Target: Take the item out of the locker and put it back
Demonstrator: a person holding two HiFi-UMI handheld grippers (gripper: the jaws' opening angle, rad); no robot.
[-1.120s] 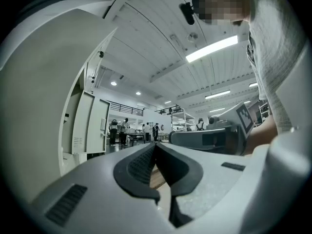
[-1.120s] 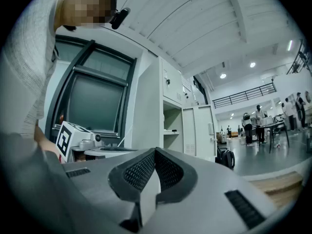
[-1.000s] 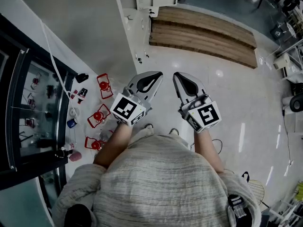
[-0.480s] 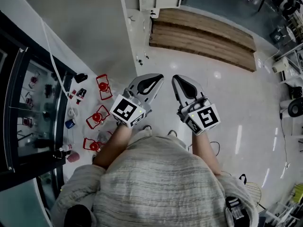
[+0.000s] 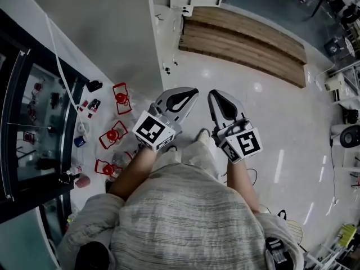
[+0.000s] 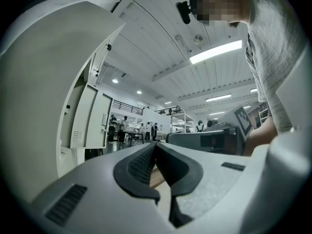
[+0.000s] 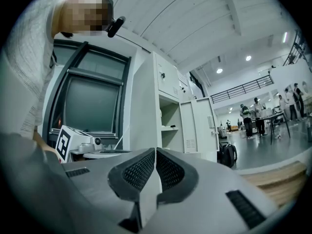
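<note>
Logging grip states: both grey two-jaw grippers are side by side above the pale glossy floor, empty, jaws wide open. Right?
Not open: the grey left gripper and grey right gripper have jaws shut, as their gripper views show. Both are empty, side by side above the pale glossy floor.

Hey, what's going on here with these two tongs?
A person stands on a shiny floor with a pair of tongs in each hand. The left tongs and the right tongs are both shut, with nothing between them, and they point level. A white locker with its door open stands ahead. Neither pair of tongs holds an item.
</note>
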